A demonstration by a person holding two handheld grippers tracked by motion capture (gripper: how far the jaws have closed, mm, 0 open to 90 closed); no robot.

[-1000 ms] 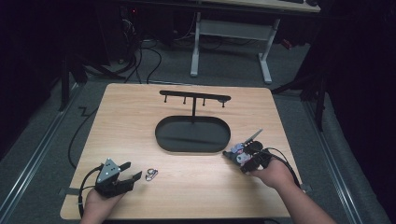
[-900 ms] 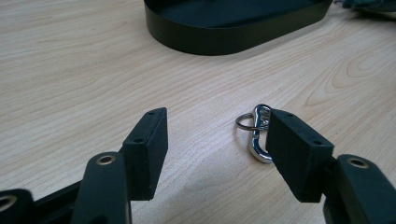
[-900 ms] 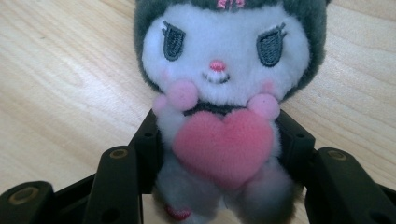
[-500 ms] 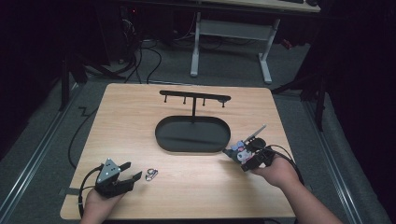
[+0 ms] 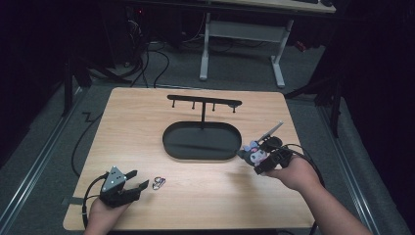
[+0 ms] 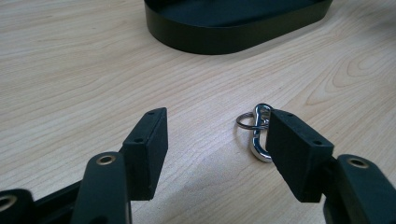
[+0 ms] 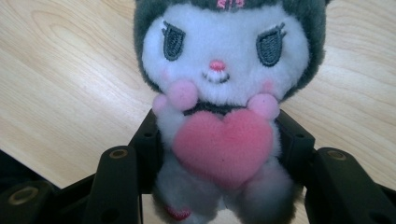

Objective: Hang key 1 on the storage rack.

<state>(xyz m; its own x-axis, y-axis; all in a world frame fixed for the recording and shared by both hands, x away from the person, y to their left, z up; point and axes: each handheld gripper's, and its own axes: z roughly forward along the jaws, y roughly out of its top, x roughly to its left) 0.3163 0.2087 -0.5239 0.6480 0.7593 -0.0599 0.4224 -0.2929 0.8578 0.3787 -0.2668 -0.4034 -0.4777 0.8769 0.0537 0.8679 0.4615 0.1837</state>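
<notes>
The plush toy (image 7: pixel 218 107) sat clamped in the right gripper (image 5: pixel 264 155), just right of the black tray (image 5: pixel 201 142). The metal clasp (image 6: pixel 258 133) lay on the table near the left gripper (image 5: pixel 128 186), whose jaws stood apart; joining them and hanging looked undone.

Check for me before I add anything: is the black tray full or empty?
Empty as far as shown: the tray has a bare dark floor in the high view, with only the stand's post rising from it.
</notes>
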